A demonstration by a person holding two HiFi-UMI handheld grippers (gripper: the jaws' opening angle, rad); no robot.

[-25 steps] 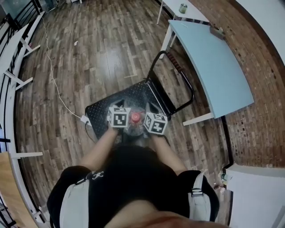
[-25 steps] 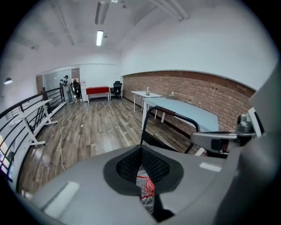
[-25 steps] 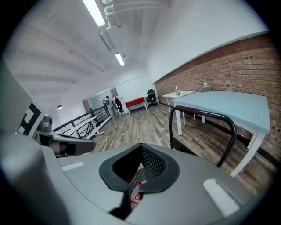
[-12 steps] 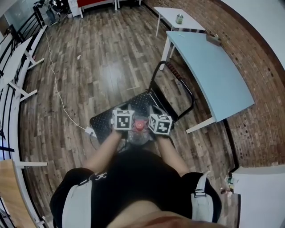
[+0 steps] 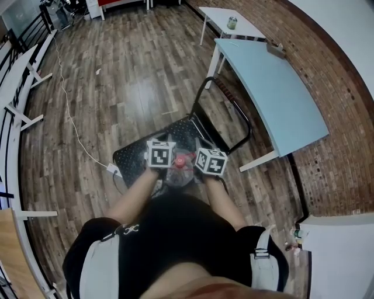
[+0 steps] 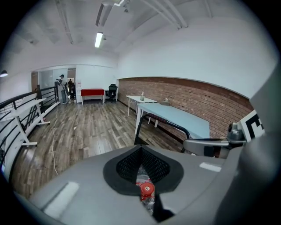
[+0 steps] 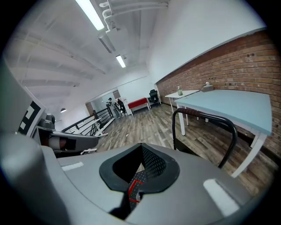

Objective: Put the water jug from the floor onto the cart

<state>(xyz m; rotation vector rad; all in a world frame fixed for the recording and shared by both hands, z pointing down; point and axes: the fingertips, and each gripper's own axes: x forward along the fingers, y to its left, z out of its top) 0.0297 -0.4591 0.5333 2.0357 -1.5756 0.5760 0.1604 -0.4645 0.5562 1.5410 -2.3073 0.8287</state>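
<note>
The water jug [image 5: 182, 169] is clear with a red cap [image 5: 182, 160]. It hangs squeezed between my two grippers, over the near end of the black cart deck [image 5: 135, 155]. My left gripper [image 5: 162, 157] presses its left side and my right gripper [image 5: 209, 163] its right side. Both jaws are shut with nothing between the pads. In the left gripper view the red cap [image 6: 146, 189] shows just below the closed jaws of the left gripper [image 6: 141, 151]. The right gripper [image 7: 141, 148] looks past the cart handle [image 7: 206, 116]. Most of the jug body is hidden by the marker cubes.
The cart's black handle [image 5: 225, 96] rises at its far end, close to a light blue table [image 5: 274, 87]. A white table [image 5: 225, 17] stands beyond. A white cable [image 5: 69, 102] runs across the wood floor to a power strip [image 5: 112, 170]. Railings [image 5: 17, 76] line the left.
Both grippers and the jug between them have risen a little over the cart's near end. The jaws stayed shut.
</note>
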